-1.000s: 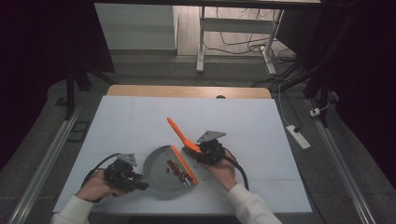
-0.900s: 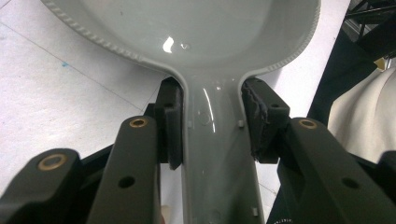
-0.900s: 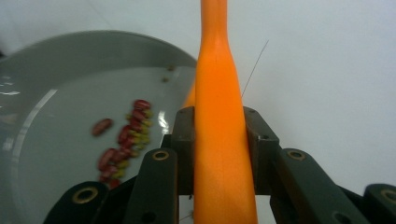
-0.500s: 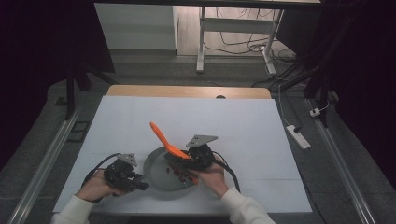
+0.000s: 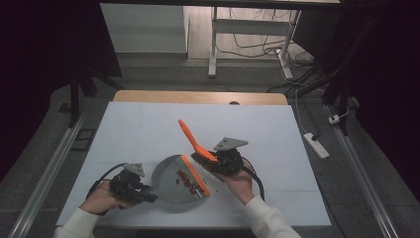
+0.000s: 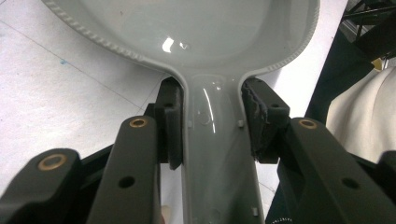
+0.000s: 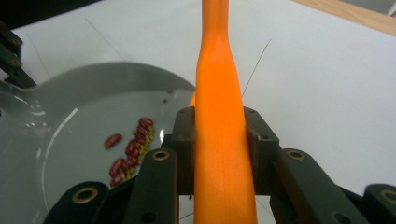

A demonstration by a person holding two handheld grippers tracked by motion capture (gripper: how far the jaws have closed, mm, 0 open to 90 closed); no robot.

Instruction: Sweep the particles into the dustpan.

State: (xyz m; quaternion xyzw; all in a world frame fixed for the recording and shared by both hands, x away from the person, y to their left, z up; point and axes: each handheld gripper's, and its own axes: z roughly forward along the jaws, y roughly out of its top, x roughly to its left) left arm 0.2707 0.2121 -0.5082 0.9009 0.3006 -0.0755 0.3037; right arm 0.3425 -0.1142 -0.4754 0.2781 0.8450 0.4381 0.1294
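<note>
Since half a second ago: my right gripper has drawn back from over the pan to its right edge, and the orange brush handle now slants up and away again; my left gripper has not shifted.

High view, left claw: I grip the grey dustpan by its handle at the pan's near-left side; my left hand lies low on the white table, forearm coming in from the bottom edge.

High view, right claw: I hold the orange brush near its head; its bristles sit at the pan's orange front lip, and my right hand cups the gripper from below, palm up.

High view, beans: a small cluster of red beans lies inside the pan, just behind the orange lip.

Left gripper view, claw: my left gripper is narrowed onto the dustpan's handle, both pads pressed against its sides; the pan's bowl spreads out ahead.

Right gripper view, claw: my right gripper is clamped on the brush handle, which runs straight up between the pads.

Right gripper view, beans: the beans lie in the pan to the left of my jaws, some yellowish grains among them.
</note>
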